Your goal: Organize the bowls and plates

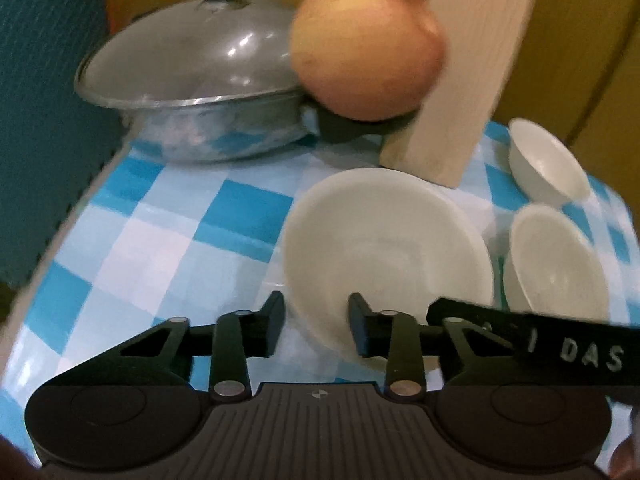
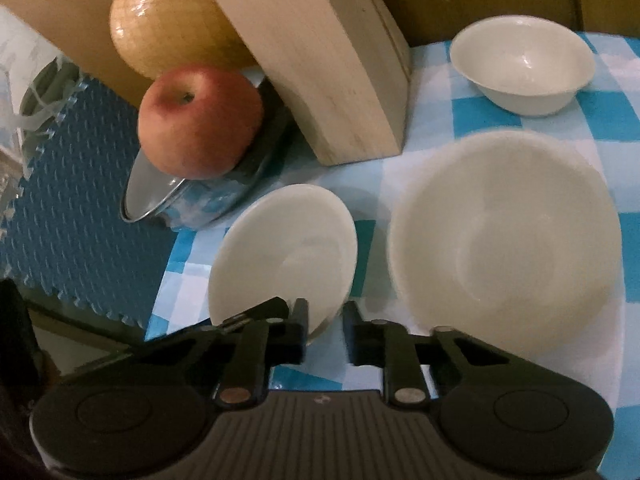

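Observation:
In the left wrist view my left gripper [image 1: 316, 326] is open with its jaws on either side of the near rim of a white plate [image 1: 384, 248]. Two white bowls stand to its right, one near [image 1: 556, 264] and one far [image 1: 548, 160]. In the right wrist view my right gripper [image 2: 326, 330] is open at the near rim of the white plate [image 2: 280, 256], which is tilted; the left gripper's tip [image 2: 256, 314] shows at that rim. A bigger white bowl [image 2: 504, 240] sits to the right and a small bowl [image 2: 520, 64] stands behind it.
A lidded metal pot [image 1: 192, 92] stands at the back left, with an apple [image 1: 368, 44] on its handle. A wooden block [image 2: 320, 60] leans behind the plate. A yellow melon [image 2: 160, 20] sits behind the apple [image 2: 200, 120]. The checked cloth [image 1: 168, 240] ends at a blue foam mat [image 2: 80, 168].

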Action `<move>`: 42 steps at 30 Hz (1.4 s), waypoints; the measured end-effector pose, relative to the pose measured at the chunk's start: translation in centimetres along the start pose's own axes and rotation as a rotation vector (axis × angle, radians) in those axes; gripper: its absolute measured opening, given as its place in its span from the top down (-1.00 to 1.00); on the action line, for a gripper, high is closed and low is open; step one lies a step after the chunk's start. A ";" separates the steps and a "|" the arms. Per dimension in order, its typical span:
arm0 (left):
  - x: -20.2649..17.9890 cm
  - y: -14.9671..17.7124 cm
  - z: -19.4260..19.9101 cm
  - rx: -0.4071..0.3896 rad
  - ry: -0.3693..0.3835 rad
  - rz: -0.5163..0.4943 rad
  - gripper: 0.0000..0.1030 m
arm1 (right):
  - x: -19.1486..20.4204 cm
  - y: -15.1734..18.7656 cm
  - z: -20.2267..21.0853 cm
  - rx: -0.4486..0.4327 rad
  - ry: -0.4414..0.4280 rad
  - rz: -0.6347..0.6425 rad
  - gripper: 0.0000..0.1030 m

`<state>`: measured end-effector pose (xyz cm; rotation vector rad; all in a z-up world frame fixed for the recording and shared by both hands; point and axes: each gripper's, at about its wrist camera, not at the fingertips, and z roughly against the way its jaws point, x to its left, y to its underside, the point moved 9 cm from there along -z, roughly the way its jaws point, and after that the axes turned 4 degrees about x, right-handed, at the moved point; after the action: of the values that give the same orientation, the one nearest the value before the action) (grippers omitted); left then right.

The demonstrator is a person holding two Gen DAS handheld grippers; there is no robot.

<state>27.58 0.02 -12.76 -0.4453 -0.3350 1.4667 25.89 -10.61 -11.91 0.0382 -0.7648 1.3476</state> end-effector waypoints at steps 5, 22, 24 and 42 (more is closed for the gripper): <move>-0.6 0.0 1.2 -0.050 -0.026 -0.054 0.30 | 0.4 -0.3 0.6 -0.025 0.013 0.039 0.81; -4.4 1.1 6.9 -0.203 -0.065 -0.200 0.06 | 1.5 1.1 6.4 -0.114 0.005 0.090 0.80; -5.3 1.1 7.6 -0.226 -0.065 -0.235 0.09 | 1.4 1.4 7.1 -0.138 0.025 0.109 0.79; -13.4 4.5 10.9 -0.266 0.071 -0.396 0.09 | -4.4 4.6 15.1 -0.229 0.063 0.049 0.79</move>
<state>17.33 -12.17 -4.76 -0.6048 -0.5332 1.0217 14.62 -19.92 -4.56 -0.2042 -0.8664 1.2936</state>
